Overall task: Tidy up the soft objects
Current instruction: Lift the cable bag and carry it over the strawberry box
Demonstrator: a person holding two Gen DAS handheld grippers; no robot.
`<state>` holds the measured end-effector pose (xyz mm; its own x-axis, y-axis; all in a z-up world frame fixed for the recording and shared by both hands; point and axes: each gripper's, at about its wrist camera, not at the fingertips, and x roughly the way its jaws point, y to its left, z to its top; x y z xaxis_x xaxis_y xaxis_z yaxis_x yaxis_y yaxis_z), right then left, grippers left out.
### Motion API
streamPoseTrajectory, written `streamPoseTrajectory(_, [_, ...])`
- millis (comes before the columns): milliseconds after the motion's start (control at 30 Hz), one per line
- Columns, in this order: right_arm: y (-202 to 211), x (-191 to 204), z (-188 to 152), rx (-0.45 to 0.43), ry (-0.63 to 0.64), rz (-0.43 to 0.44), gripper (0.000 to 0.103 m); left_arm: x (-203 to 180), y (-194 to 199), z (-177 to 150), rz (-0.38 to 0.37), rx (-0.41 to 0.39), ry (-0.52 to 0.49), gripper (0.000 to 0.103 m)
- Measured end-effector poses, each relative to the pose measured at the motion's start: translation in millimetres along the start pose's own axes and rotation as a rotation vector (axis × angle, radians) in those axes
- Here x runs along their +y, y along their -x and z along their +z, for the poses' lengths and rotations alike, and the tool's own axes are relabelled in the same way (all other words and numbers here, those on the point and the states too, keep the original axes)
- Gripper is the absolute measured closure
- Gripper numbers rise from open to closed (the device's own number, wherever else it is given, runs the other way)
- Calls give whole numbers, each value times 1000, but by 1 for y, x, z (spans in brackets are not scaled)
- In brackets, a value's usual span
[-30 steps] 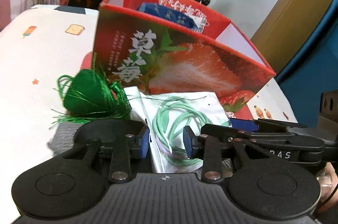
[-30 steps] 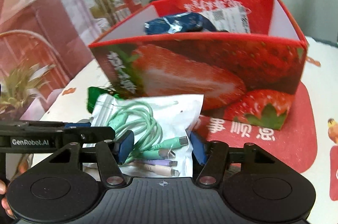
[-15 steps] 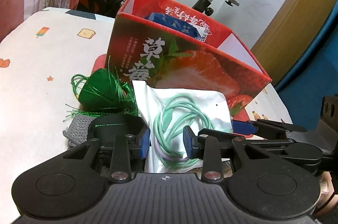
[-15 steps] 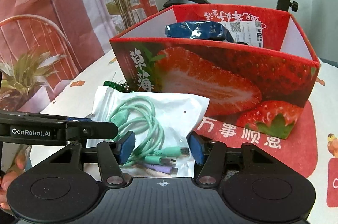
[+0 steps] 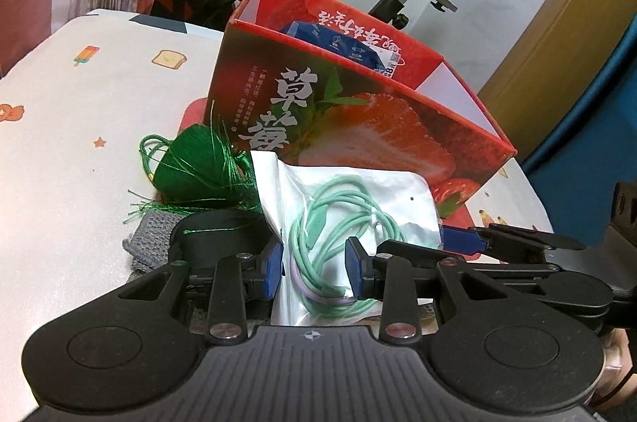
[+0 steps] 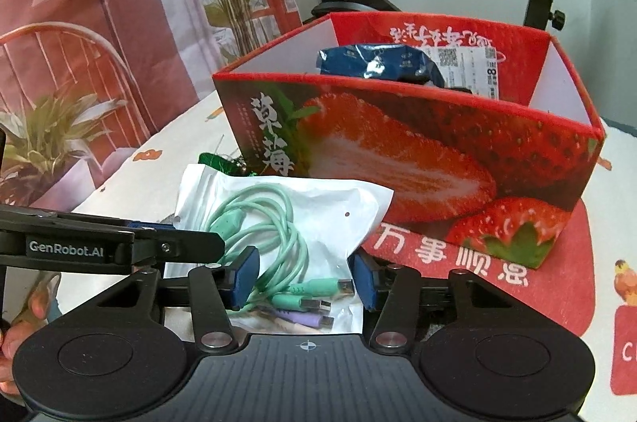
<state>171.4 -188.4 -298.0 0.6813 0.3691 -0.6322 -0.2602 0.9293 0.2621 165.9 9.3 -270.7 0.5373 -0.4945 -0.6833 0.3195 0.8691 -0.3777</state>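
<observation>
Both grippers are on the one thing here: a white plastic bag [image 5: 358,207] with a coil of mint-green cable [image 5: 342,235] showing through its clear face. In the left wrist view the left gripper [image 5: 316,272] has its blue fingers [image 5: 272,270] pressed in on the bag's lower part from both sides, cable loops sitting right between them, so that one is clamped on the bag. The bag stands up out of the grip, its top edge reaching up in front of the strawberry box [image 5: 358,119].

Over to the right wrist view: the right gripper [image 6: 304,282] has the same bag [image 6: 286,219] between its blue fingers [image 6: 243,280], with the plugs of the cable [image 6: 258,223] lying in the gap. The fingers stand fairly wide and I cannot tell whether they truly pinch the bag or only flank it. The left gripper's fingers come in from the left edge of this view, across the bag's near corner.

Left of the bag lies a green tassel bundle [image 5: 195,167] on the patterned surface [image 5: 99,111], with a grey knitted piece [image 5: 153,235] just below it. Inside the red box [image 6: 418,151] a dark blue packet [image 6: 378,63] pokes above the rim.
</observation>
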Motion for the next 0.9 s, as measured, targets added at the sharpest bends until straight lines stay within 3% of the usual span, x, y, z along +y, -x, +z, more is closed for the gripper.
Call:
streamPoseTrajectory(333, [20, 11, 33, -81, 34, 25, 63, -8, 20, 25, 52, -80, -35, 68])
streamPoseTrajectory(667, [35, 13, 82, -179, 72, 20, 63, -13, 46, 68, 3, -172, -34, 68])
streamPoseTrajectory(900, [27, -15, 124, -212, 58, -33, 63, -29, 28, 114, -24, -176, -91, 68])
